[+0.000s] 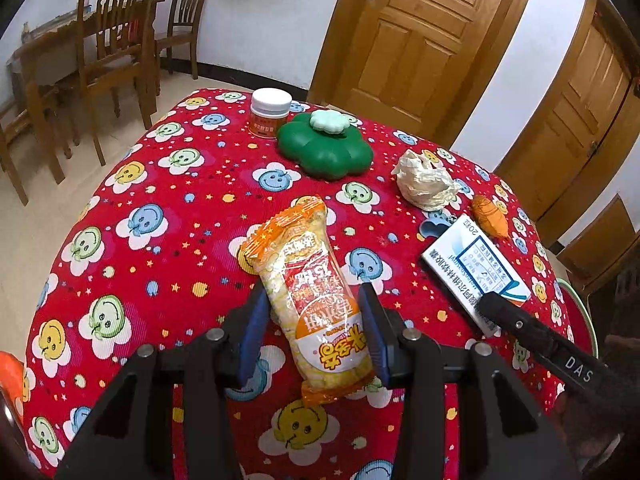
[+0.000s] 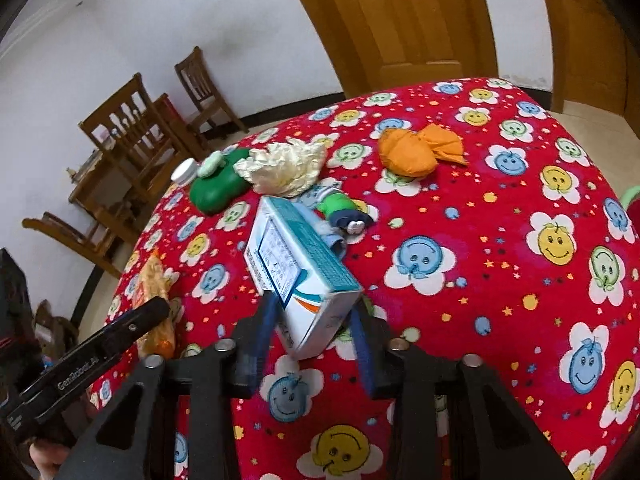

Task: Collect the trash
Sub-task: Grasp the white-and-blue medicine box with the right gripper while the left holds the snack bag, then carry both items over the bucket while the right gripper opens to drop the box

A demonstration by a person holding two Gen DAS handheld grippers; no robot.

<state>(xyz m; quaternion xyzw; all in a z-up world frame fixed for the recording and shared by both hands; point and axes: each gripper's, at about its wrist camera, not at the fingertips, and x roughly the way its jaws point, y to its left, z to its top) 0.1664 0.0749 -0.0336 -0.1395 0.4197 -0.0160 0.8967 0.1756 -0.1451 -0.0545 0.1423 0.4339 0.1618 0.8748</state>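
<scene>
The snack bag (image 1: 312, 296) is clamped between the left gripper's (image 1: 314, 300) half-closed pads, above the cloth (image 1: 132, 184). The carton (image 2: 298, 272) is pinched at its near end by the right gripper (image 2: 316, 312). Both seem light; the crinkly, slippery bag is best held mid-body, the stiff carton across its flat faces.

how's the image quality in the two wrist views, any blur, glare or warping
Left wrist view: sharp, evenly lit, no strong glare; fisheye bulges the table and bends the doors. Right wrist view: same bulge, scene tilted, slight blur on the white box and the right gripper; dark vignette in the corners.
</scene>
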